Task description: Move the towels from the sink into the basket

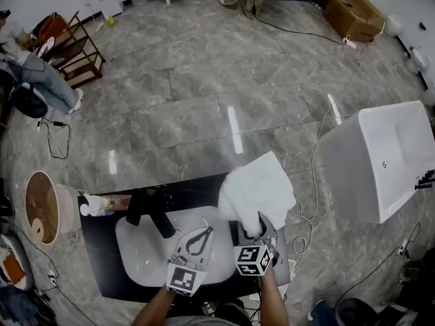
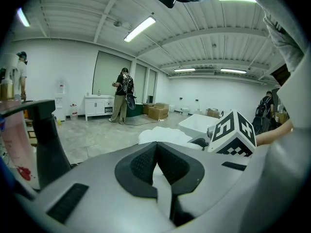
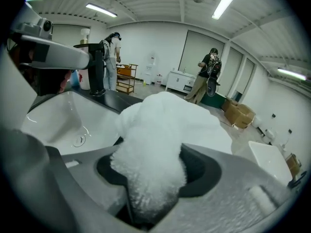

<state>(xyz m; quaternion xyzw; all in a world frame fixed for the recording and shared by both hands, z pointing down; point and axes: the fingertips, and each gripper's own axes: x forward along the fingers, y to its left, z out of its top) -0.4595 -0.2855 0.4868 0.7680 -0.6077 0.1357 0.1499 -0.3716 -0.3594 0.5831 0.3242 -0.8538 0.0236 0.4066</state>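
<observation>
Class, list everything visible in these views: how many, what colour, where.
towel: one, white, in the right gripper, over the right end of the counter
sink: one, white, in the counter
counter: one, black, bottom centre
faucet: one, black, sink's far rim
square tub: one, white, floor right
round bin: one, brown inside, floor left
cardboard boxes: few, brown, far right
shelf rack: one, brown, far left
bystanders: at least two, mixed clothing, room's edges
left gripper: one, grey, over the sink, tips together, empty
right gripper: one, grey, shut on the towel
</observation>
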